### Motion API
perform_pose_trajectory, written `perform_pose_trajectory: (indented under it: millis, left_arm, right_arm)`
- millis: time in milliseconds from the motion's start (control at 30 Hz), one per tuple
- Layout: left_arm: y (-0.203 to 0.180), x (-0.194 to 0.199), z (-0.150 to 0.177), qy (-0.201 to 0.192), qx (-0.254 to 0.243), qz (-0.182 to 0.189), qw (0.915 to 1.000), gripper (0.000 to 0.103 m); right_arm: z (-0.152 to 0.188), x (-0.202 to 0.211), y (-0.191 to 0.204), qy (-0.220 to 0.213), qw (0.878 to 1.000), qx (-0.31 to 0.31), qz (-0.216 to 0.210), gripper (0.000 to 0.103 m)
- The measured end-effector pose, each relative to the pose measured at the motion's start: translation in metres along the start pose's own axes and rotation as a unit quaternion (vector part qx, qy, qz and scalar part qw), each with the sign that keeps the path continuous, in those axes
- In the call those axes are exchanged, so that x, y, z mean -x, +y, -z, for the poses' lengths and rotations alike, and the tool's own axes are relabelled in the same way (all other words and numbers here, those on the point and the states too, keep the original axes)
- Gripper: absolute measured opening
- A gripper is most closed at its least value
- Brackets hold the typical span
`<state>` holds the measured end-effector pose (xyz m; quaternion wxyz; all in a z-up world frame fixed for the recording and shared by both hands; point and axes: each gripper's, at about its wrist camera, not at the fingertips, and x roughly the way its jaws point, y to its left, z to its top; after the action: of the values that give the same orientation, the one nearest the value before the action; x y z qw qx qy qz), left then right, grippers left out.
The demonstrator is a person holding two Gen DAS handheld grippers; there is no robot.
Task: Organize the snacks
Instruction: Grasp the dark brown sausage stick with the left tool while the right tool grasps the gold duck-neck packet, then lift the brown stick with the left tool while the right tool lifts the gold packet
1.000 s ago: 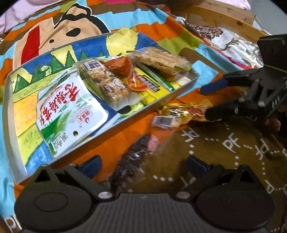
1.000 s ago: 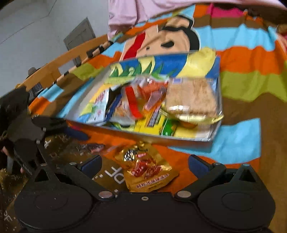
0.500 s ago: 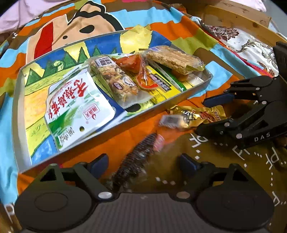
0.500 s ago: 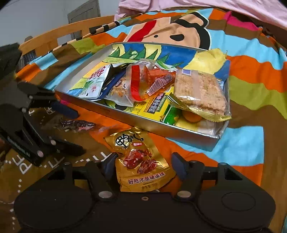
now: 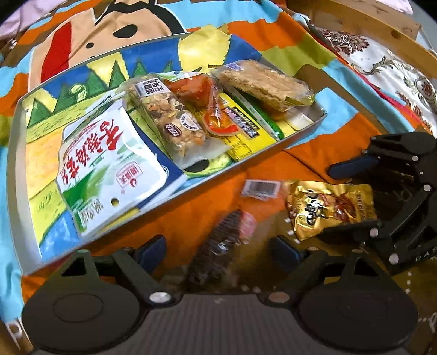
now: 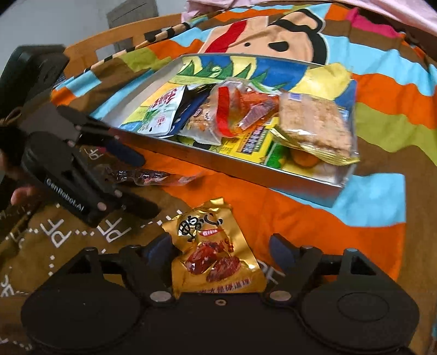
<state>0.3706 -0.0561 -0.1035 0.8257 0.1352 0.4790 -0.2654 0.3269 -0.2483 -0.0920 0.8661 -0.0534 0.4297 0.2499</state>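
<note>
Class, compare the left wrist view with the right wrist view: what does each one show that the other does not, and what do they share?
Only the left wrist view shows the right gripper from outside and the floral fabric. Only the right wrist view shows the left gripper from outside and a door. Both show the metal tray of snacks, the gold packet and the dark wrapped snack lying on the cartoon blanket, each between open fingers.

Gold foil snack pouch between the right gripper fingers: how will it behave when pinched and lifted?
The gold foil snack pouch lies flat and crinkled on the blanket, so it is probably light and floppy and may droop from a one-edge pinch. Its glossy film looks slippery. The lumpy contents suggest a grip across the middle would hold better.
</note>
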Motion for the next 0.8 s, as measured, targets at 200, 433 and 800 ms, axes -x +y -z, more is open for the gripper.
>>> perform_pose_trajectory:
  millis: [200, 433, 800]
  left_arm:
    - [0.003, -0.001, 0.0, 0.001, -0.025, 0.016, 0.9996, 0.088]
    - [-0.002, 0.01, 0.004, 0.011, -0.005, 0.009, 0.9999, 0.068]
    - [-0.025, 0.031, 0.003, 0.014, 0.074, -0.038, 0.9965, 0.043]
  right_arm:
    - [-0.001, -0.007, -0.001, -0.002, 1.0, 0.017, -0.017, 0.083]
    - [0.002, 0.005, 0.001, -0.002, 1.0, -0.006, -0.008, 0.06]
    - [0.011, 0.026, 0.011, -0.018, 0.999, -0.036, 0.003, 0.047]
